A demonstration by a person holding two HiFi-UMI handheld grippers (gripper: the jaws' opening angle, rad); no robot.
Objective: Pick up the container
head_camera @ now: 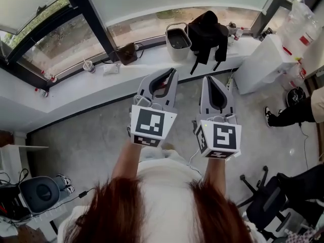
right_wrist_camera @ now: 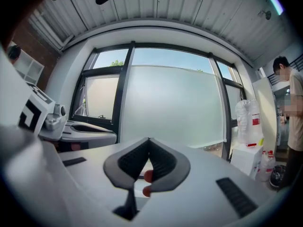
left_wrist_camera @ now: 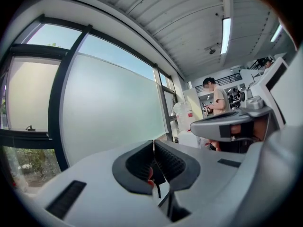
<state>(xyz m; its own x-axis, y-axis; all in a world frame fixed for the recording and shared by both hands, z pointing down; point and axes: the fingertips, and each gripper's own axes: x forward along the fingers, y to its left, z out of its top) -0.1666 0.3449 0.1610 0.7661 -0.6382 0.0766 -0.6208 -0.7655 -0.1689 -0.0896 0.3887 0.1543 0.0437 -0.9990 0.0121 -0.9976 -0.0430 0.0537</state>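
Note:
A white square container point(head_camera: 178, 39) with a wire handle stands on the white window sill point(head_camera: 101, 87), next to a black bag point(head_camera: 207, 30). Both grippers are held level over the floor, side by side, pointing at the sill and short of it. The left gripper point(head_camera: 173, 73) is shut and empty, its tips just below and left of the container. The right gripper point(head_camera: 213, 79) is also shut and empty, below the bag. The left gripper view point(left_wrist_camera: 153, 143) and right gripper view point(right_wrist_camera: 148, 140) show jaws closed against frosted window glass; the container is hidden in both.
On the sill are a small cup point(head_camera: 89, 66) and a brown pouch point(head_camera: 127, 53). A white cabinet point(head_camera: 260, 62) with clear bottles stands at right. A person's leg point(head_camera: 289, 115), an office chair point(head_camera: 271, 201) and a grey appliance point(head_camera: 38, 194) are on the floor.

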